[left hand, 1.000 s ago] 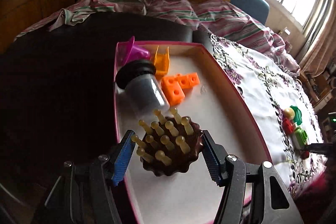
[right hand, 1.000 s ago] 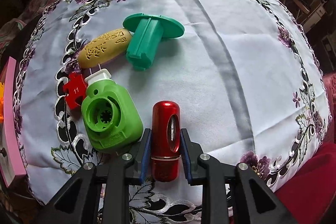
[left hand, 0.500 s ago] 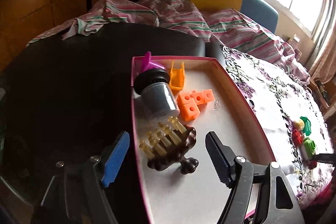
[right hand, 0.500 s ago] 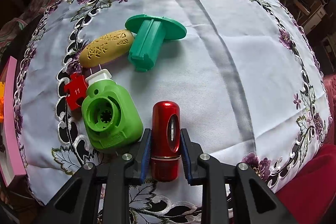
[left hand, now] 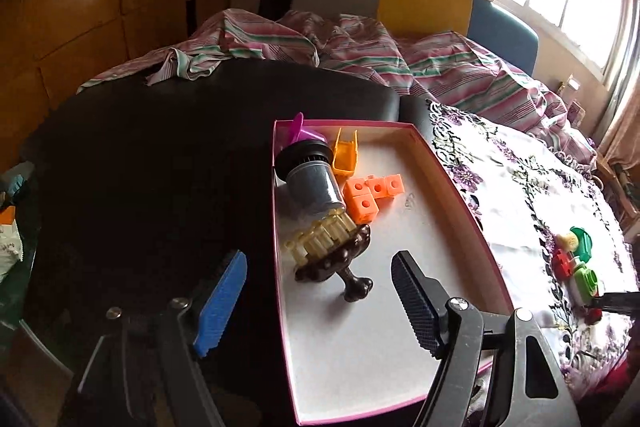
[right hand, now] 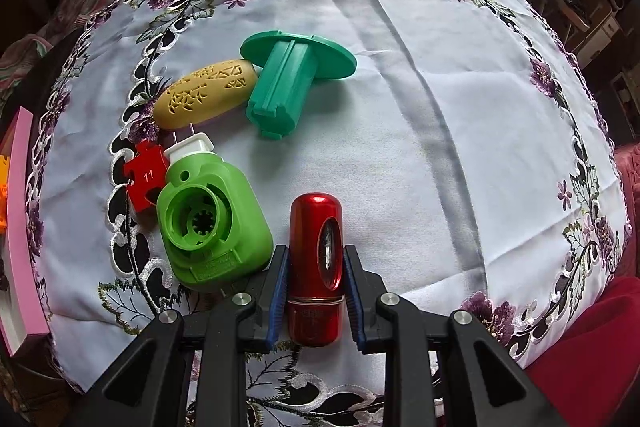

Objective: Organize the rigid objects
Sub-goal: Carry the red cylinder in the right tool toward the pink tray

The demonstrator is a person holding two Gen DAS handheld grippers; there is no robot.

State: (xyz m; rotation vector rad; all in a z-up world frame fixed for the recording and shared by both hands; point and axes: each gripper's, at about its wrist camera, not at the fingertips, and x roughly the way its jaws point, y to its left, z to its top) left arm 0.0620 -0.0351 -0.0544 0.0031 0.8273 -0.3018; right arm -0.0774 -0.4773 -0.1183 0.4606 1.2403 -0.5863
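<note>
Red tube (right hand: 316,267) lies on the desk cloth (right hand: 420,147), pinched by the right tongs (right hand: 315,291); bare cloth runs right and far. Green punch (right hand: 212,223) crowds its left. Left tongs (left hand: 320,303) hang spread and empty near the brush (left hand: 332,251) in the tray (left hand: 460,187).

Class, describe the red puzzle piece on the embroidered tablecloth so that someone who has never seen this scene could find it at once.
Start at the white tablecloth with purple embroidered flowers and find the cluster of plastic items near its left edge. The red puzzle piece lies flat at the cluster's left, touching the light green housing, below the yellow oval case. It alone is flat, jigsaw-shaped and marked 11.
</note>
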